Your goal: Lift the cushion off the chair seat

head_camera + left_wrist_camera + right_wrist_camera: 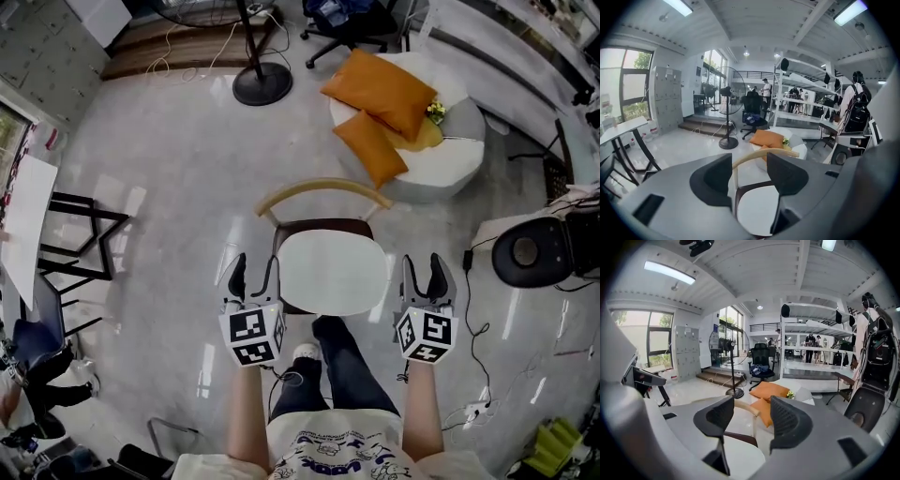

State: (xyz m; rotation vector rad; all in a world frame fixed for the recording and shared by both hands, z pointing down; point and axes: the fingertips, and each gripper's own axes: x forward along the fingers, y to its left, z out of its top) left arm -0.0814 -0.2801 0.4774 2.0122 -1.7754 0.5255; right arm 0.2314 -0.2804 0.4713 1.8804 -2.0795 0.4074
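Note:
A white cushion (333, 272) lies flat on the seat of a chair with a curved wooden backrest (323, 192), just in front of me. My left gripper (254, 272) hovers at the cushion's left edge, open, with nothing between its jaws. My right gripper (424, 272) is a little off the cushion's right edge, also open and holding nothing. In the left gripper view the cushion (757, 215) and backrest (759, 154) show between the spread jaws of that gripper (749, 176). The right gripper (750, 420) frames the cushion's corner (739, 456) low and left.
Beyond the chair is a white round pouf (450, 155) with orange pillows (389, 94). A fan stand's round base (262, 86) is at the back, a black table frame (84, 234) at left, a black round seat (539, 251) and floor cables (473, 281) at right.

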